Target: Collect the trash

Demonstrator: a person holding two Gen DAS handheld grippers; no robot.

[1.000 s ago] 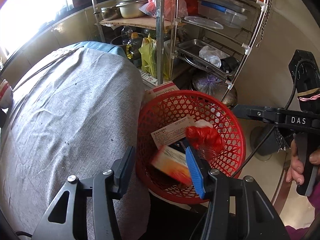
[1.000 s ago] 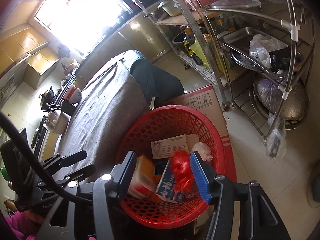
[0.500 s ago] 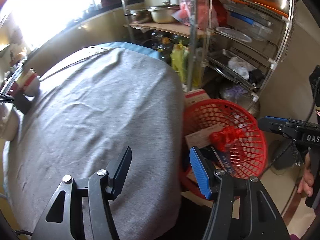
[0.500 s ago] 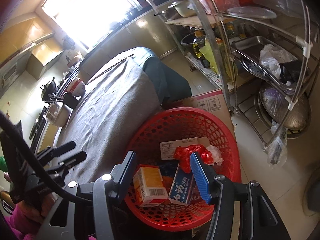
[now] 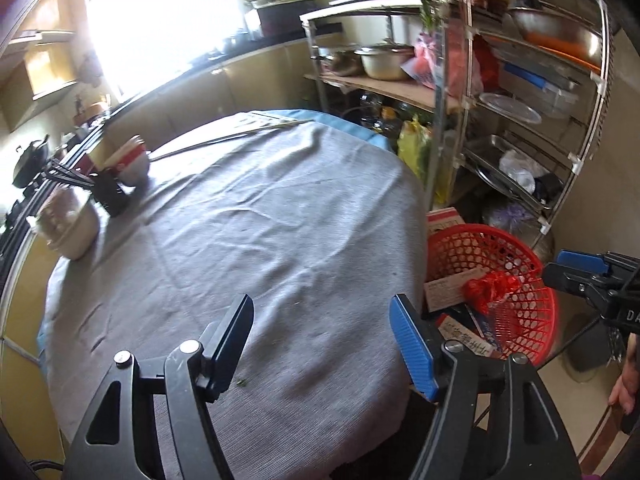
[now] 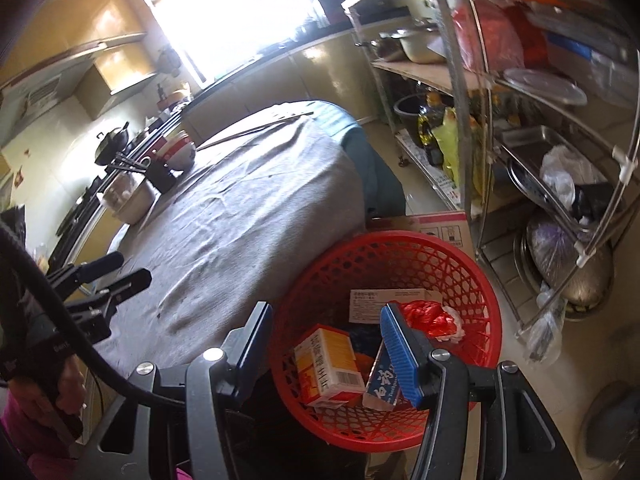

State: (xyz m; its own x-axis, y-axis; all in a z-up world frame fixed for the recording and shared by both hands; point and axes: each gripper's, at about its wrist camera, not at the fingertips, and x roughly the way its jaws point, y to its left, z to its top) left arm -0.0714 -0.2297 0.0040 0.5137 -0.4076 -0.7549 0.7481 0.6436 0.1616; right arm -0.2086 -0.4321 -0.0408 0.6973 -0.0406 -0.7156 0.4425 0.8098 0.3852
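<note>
Above the grey tablecloth (image 5: 280,240), left gripper (image 5: 322,344) just been spreading, gripping nothing; right gripper (image 6: 324,352) hanging parted, empty, over red basket (image 6: 472,280) of cartons.

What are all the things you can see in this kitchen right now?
basket: one, red, on the floor beside the table.
boxes: several; one orange and white, one blue, one white, in the basket.
red wrapper: one, crumpled, in the basket.
cardboard box: one, brown, behind the basket.
tablecloth: one, grey, covering the table.
bowls: a red and white stack, far left of the table.
lidded tub: one, cream, table's left edge.
metal rack: one, silver, right side, holding pots and trays.
left gripper: open, empty, over the table.
right gripper: open, empty, above the basket.
</note>
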